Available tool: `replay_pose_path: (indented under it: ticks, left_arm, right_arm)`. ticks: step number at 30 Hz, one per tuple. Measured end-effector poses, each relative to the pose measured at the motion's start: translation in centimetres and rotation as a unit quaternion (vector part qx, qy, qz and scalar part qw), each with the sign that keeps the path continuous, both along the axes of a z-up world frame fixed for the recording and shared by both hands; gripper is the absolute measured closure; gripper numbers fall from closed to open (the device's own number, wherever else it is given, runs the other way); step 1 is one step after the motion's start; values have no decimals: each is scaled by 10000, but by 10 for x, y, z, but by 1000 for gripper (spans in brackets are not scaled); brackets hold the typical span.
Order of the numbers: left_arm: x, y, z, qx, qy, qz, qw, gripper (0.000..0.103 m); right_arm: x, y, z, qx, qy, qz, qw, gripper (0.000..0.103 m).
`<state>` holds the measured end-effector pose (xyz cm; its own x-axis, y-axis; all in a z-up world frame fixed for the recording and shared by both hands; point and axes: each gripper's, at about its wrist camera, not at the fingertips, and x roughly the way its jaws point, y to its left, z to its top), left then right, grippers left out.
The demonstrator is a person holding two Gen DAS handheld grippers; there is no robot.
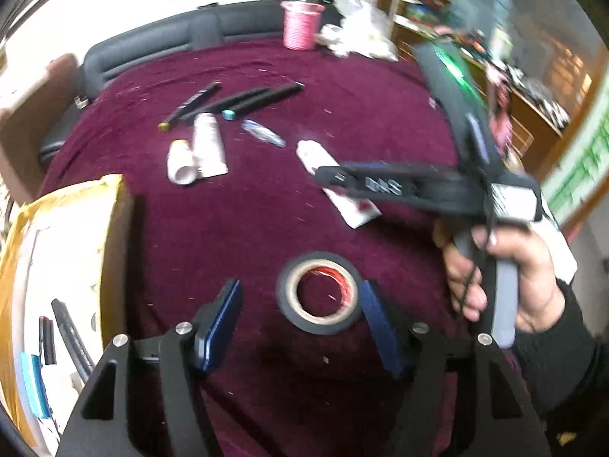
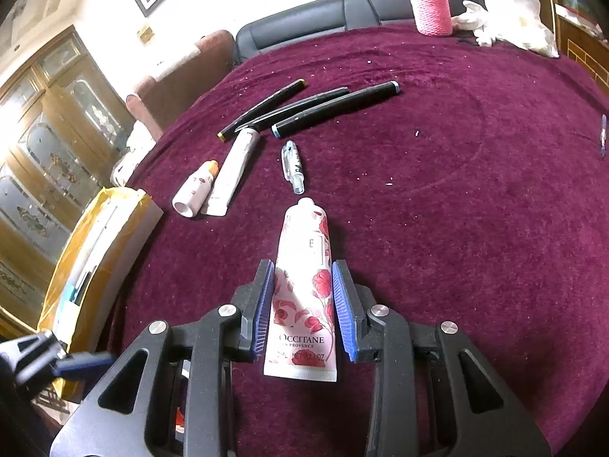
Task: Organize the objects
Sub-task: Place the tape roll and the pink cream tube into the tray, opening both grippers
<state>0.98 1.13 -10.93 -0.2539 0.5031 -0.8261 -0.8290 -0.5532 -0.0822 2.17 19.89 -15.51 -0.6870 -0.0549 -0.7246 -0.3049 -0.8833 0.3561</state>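
Right wrist view | right gripper (image 2: 303, 306) jaws clamped on floral tube (image 2: 304, 297) | far: three black markers (image 2: 335, 108) | left gripper (image 1: 300, 323) jaws apart over one tape roll (image 1: 319, 291)

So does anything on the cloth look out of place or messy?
Nothing is spilled or broken. The three markers lie loosely fanned, the small bottle and pale tube lie on their sides, and pale crumbs speckle the cloth. A tape roll lies flat, apart from the rest.

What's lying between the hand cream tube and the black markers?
A small clear spray vial lies between the hand cream tube and black markers, in the right wrist view.
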Motion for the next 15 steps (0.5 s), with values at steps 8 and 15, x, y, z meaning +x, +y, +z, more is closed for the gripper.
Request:
replay_pose_path:
  ticks: [8, 15]
  left_arm:
    - [-15, 25, -39, -592, -290, 261, 9975, 89]
    - [-7, 17, -37, -501, -211, 642, 9965, 91]
  right_arm:
    - [-2, 0, -1, 74, -9, 16, 10000, 72]
    - [-6, -5, -1, 372, -76, 83, 9992, 71]
